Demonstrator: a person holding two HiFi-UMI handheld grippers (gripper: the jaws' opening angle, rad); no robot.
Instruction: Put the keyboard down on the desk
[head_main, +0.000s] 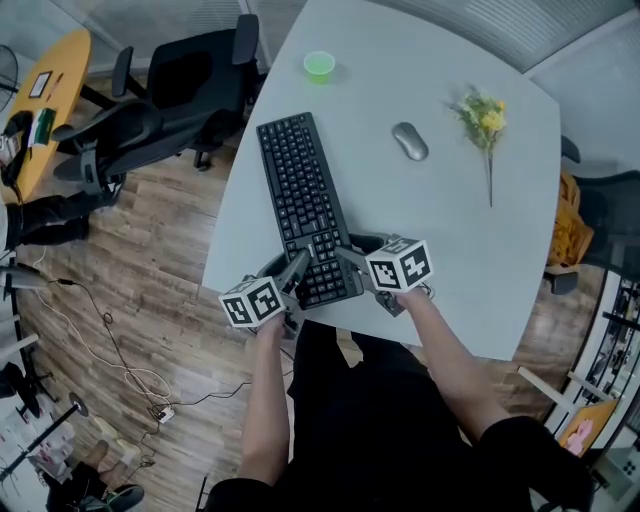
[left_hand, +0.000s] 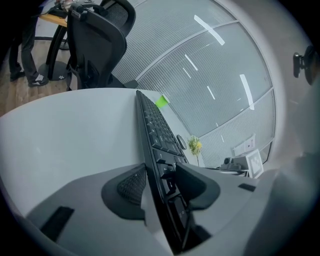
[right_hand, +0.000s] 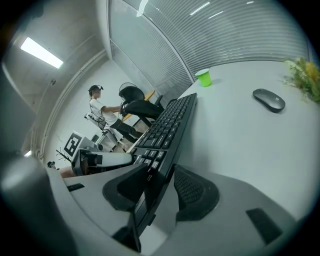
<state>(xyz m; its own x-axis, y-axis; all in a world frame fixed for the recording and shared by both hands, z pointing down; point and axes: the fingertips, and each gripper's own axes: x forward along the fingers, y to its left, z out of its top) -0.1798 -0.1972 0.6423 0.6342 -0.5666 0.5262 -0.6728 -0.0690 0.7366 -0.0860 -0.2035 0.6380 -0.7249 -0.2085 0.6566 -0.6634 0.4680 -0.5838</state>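
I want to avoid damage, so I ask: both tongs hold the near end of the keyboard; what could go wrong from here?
1. The left tongs and right tongs grip only the near end of the keyboard, close to the desk edge; released there, it might slip off.
2. Both press on the keys and may push them.
3. A push forward could knock the cup.

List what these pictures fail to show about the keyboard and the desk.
Keyboard key print: too small in head view, too steeply angled in both gripper views.
Whether the keyboard's near end touches the desk: covered by the left gripper and right gripper in every view.
Cup contents: too small everywhere.
Flowers: cut off by the right gripper view's edge.
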